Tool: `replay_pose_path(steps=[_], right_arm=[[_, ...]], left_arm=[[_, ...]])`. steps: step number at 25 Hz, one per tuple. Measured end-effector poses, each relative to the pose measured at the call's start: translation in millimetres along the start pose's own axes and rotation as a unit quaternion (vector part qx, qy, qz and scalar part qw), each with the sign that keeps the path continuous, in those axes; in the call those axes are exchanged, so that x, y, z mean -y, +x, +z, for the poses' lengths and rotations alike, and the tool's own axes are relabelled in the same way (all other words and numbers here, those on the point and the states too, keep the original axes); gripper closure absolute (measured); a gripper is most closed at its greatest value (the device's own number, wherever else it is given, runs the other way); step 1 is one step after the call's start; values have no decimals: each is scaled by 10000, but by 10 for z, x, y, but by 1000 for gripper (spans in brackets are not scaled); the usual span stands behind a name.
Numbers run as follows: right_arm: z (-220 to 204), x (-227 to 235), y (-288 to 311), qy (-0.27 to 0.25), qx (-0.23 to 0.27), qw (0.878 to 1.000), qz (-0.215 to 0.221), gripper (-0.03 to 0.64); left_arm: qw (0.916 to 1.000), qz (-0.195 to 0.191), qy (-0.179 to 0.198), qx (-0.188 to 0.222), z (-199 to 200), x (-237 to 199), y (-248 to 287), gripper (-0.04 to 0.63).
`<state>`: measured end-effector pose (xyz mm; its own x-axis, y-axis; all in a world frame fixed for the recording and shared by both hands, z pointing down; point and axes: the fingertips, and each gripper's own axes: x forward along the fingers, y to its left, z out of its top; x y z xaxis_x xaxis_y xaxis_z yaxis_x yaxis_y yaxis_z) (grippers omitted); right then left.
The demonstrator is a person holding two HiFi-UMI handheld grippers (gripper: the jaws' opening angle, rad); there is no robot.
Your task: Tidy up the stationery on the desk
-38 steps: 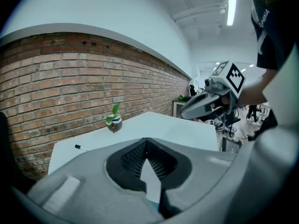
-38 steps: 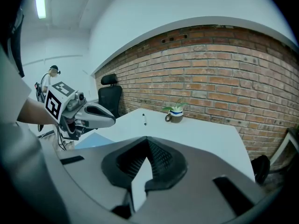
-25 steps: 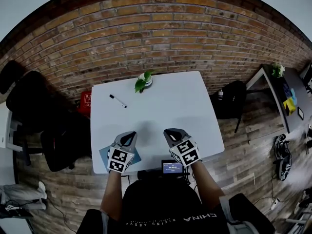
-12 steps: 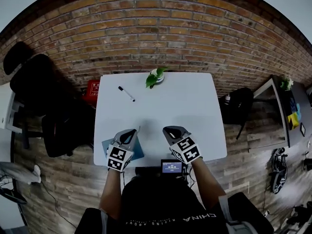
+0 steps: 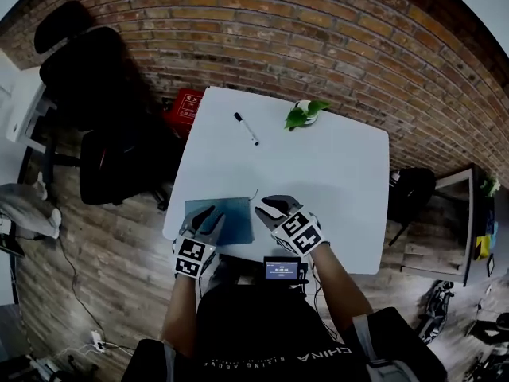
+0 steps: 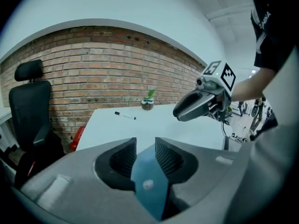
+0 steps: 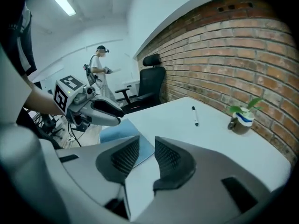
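In the head view, one flat blue notebook (image 5: 231, 220) is seen lying at the near left corner of the white desk (image 5: 342, 181). One white pen (image 5: 246, 128) with a dark tip lies well apart from it, near the far left edge. One potted plant (image 5: 303, 114) stands at the far edge. The left gripper (image 5: 210, 213) is held over the notebook, and the right gripper (image 5: 267, 207) just beside its right edge.

In the left gripper view, the jaws are shown narrowly parted, having just been opening. The blue cover shows in the gap beneath them.

In the right gripper view, the jaws are likewise narrowly parted after just opening, with only desk surface seen between them.
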<state>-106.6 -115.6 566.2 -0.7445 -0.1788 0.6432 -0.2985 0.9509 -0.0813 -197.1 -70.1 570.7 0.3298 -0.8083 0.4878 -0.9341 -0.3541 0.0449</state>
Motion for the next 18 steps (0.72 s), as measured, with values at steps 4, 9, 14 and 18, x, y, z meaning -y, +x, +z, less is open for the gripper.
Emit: replay_pose_path(steps=[4, 9, 14, 18], right_arm=[[23, -179, 389, -341, -260, 9978, 507, 475], [5, -355, 799, -649, -637, 9907, 1014, 435], [-27, -476, 1121, -966, -944, 9814, 1367, 389], [-51, -552, 1343, -1144, -1132, 9746, 1560, 353]], left_arm=[[9994, 206, -180, -207, -316, -78, -96, 443], [9967, 575, -315, -472, -670, -184, -217, 360], [9908, 1035, -443, -756, -1013, -260, -378, 289], [9860, 1319, -467, -904, -1201, -321, -511, 236]])
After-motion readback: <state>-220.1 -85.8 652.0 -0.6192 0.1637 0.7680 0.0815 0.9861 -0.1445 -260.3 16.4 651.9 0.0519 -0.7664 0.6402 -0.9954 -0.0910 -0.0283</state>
